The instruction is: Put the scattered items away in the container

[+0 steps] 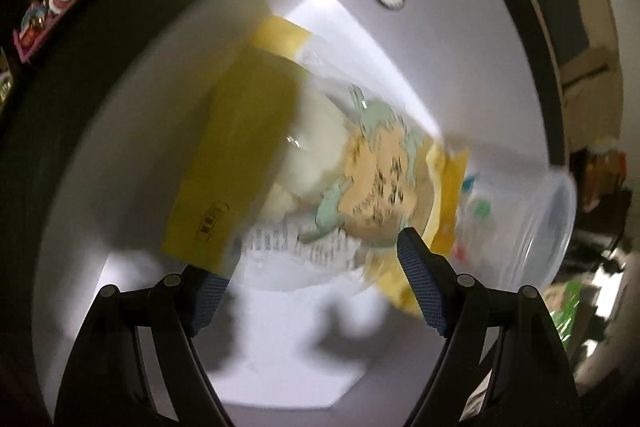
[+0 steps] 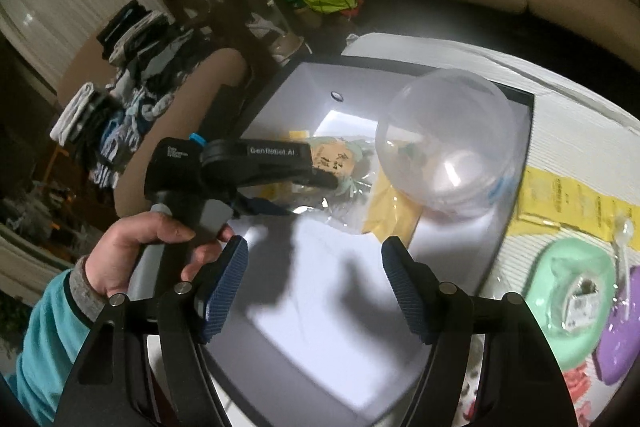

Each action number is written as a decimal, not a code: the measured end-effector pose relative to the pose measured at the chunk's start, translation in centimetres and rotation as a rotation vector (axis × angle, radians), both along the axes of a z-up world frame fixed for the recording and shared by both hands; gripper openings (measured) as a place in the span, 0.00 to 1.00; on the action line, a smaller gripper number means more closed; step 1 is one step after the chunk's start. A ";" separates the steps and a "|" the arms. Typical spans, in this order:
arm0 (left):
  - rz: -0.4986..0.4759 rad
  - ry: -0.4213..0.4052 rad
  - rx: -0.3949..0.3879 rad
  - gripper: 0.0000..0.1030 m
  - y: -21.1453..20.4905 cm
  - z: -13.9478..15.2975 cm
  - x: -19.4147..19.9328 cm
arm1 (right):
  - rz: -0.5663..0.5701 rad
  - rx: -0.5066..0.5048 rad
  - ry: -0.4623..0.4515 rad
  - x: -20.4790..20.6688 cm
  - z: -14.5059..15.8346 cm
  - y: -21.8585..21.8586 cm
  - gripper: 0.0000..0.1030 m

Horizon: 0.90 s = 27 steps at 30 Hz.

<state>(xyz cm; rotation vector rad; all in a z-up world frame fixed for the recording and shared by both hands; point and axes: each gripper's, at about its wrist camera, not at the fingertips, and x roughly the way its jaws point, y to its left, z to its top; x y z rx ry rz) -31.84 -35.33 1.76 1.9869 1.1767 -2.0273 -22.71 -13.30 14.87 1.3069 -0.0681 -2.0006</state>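
A grey container (image 1: 120, 115) (image 2: 288, 367) holds a yellow-and-clear snack packet (image 1: 276, 147) (image 2: 394, 215) and, beside it, a clear plastic bowl (image 1: 536, 227) (image 2: 448, 143) lying on its side. My left gripper (image 1: 312, 263) (image 2: 310, 197) hovers low over the packet. Its jaws stand wide, one on each side of the packet's near end, and do not press on it. The packet looks smeared by motion. My right gripper (image 2: 314, 247) is open over the bare container floor with nothing between its fingers.
To the right of the container, on a white ribbed cloth (image 2: 460, 51), lie a flat yellow packet (image 2: 568, 199), a green dish (image 2: 576, 291) with a wrapped item, a clear spoon (image 2: 624, 231) and a purple thing (image 2: 620, 331). A hand (image 2: 132, 251) in a teal sleeve holds the left gripper's handle.
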 end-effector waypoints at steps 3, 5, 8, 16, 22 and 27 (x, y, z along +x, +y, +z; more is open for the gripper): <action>0.052 0.016 -0.001 0.76 -0.8 0.2 -1.5 | -0.009 0.039 0.036 -0.5 -0.6 -0.7 0.70; 0.081 0.020 -0.001 0.77 -1.0 0.3 -2.3 | -0.021 0.049 0.040 -0.6 -1.0 -0.8 0.70; 0.068 0.032 -0.020 0.78 -0.5 0.7 -3.1 | -0.016 0.053 0.049 -0.3 -0.9 -0.9 0.70; -0.063 0.227 -0.096 0.78 0.9 8.9 4.4 | 0.015 0.123 0.055 0.5 -0.8 -1.3 0.62; -0.088 0.422 -0.347 0.80 2.0 16.1 13.6 | -0.010 0.192 -0.080 0.3 -3.9 -4.1 0.62; -0.018 0.489 -0.344 0.80 0.4 15.5 19.1 | -0.071 0.224 -0.206 -0.9 -7.1 -6.5 0.62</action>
